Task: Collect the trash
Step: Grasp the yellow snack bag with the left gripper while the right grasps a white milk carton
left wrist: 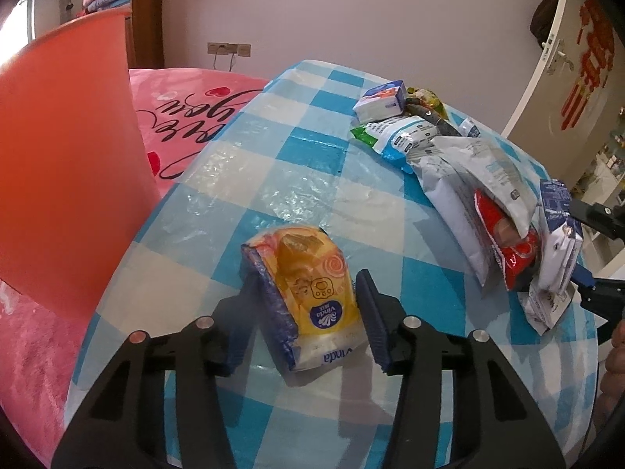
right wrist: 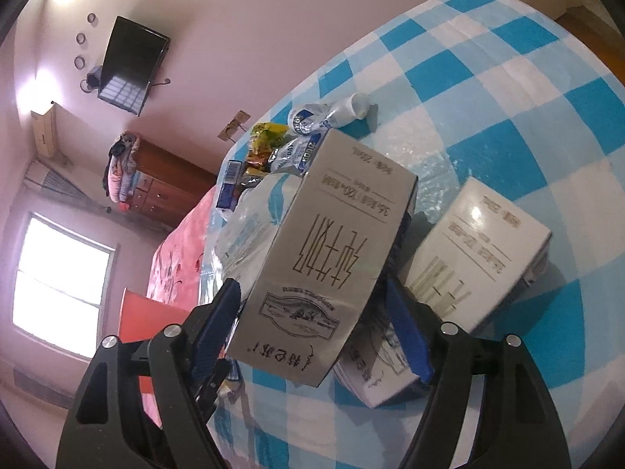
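We are clamping our left gripper on the yellow plastic tissue pack on the blue-checked table, while our right gripper is straddling a white milk carton, grip unclear.

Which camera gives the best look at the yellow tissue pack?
The left wrist view: the yellow tissue pack sits whole on the checked tablecloth, centered between the left gripper jaws. The right wrist view does not show it; milk cartons and other wrappers fill that picture.

We count two white milk cartons, one yellow tissue pack, one crushed plastic bottle, and one red bin.
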Motion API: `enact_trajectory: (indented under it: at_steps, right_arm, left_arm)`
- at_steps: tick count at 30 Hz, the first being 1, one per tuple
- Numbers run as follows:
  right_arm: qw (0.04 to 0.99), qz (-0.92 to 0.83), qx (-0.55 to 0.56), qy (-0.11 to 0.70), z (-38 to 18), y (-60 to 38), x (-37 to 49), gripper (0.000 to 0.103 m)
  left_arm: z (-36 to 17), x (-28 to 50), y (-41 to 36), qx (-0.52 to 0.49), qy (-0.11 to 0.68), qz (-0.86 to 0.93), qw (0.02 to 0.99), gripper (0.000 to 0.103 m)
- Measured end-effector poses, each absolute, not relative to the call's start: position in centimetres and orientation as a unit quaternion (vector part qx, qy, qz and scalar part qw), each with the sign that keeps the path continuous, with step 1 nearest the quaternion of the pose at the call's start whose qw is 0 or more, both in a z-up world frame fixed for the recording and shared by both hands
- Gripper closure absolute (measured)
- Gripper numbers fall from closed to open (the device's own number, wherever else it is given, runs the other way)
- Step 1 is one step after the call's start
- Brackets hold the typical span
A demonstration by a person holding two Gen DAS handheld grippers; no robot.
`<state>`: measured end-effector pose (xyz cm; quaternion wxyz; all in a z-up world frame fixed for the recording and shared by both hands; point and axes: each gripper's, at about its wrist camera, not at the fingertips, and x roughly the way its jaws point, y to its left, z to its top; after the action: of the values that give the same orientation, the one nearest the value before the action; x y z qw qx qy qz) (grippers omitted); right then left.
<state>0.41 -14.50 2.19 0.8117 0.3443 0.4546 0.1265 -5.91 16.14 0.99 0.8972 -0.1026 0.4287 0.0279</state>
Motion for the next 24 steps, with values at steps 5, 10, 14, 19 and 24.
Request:
enact_trajectory:
  at_steps: [5, 10, 14, 19, 24]
  right_arm:
    - [0.824, 0.112, 0.320, 0.453, 2.1, -13.8, 1.0, 0.031]
    - [0.834, 0.118, 0.304, 0.445, 1.9, -13.4, 0.8, 0.034]
    - [0.835, 0.127, 0.305, 0.440, 1.9, -13.3, 0.4, 0.035]
    - [0.837, 0.136, 0.311, 0.429, 2.1, -13.4, -0.8, 0.037]
    - [0.841, 0.140, 0.309, 0.421, 2.7, -13.4, -1.9, 0.037]
  left_arm:
    - [1.0, -6.0, 16.5, -0.112, 0.428, 0.014, 0.897, 0.055]
    - [0.9, -6.1, 16.8, -0.113, 0.429, -0.002, 0.896, 0.053]
    - [0.7, -6.2, 16.6, -0.103, 0.433, -0.005, 0.896, 0.047]
    - [0.5, -6.6, 15.6, -0.063, 0.431, 0.009, 0.900, 0.045]
    - [0.6, -7.2, 14.4, -0.025, 0.412, 0.020, 0.911, 0.058]
